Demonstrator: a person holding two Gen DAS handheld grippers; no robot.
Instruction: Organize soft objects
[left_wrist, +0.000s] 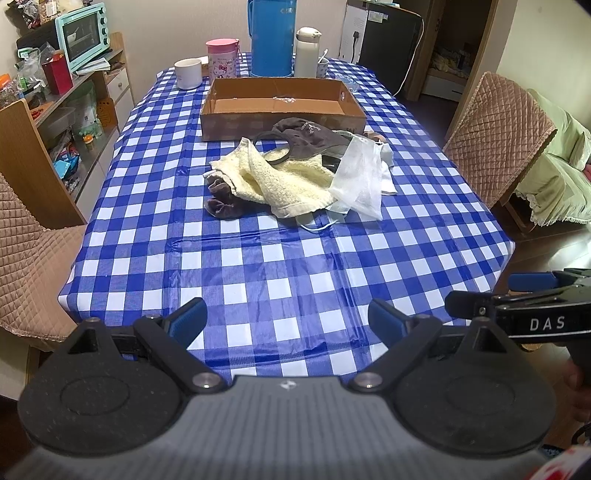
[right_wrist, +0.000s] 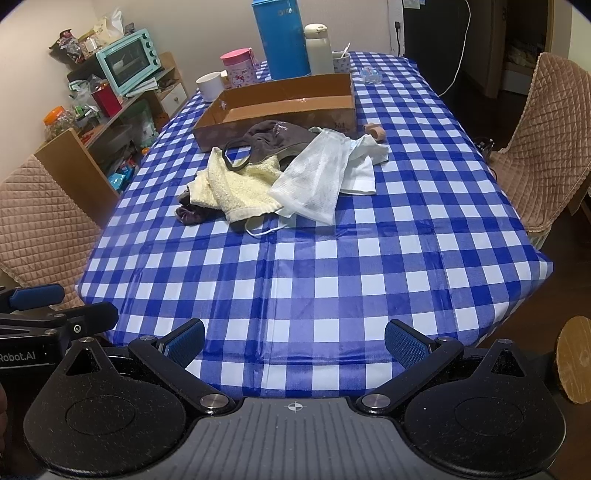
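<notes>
Left wrist view: left gripper (left_wrist: 286, 319) & right gripper (right_wrist: 293, 341) both wide open, holding nothing, over tablecloth (left_wrist: 280, 266). Yellow towel (left_wrist: 284, 181), mesh bag (left_wrist: 360, 181) piled near cardboard box (left_wrist: 280, 123).

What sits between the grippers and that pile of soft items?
Nothing visible: only bare checkered tablecloth lies between the open left gripper, the open right gripper and the pile, whose yellow towel is nearest.

So the table (left_wrist: 280, 266) has a blue-and-white checked cloth. Ahead of the left gripper (left_wrist: 287, 320) there's a pile of soft stuff (left_wrist: 295, 173), with a cardboard box (left_wrist: 282, 107) just behind it. At the far end: white mug (left_wrist: 188, 73), pink cup (left_wrist: 221, 58), blue jug (left_wrist: 272, 37), white flask (left_wrist: 306, 51).
</notes>
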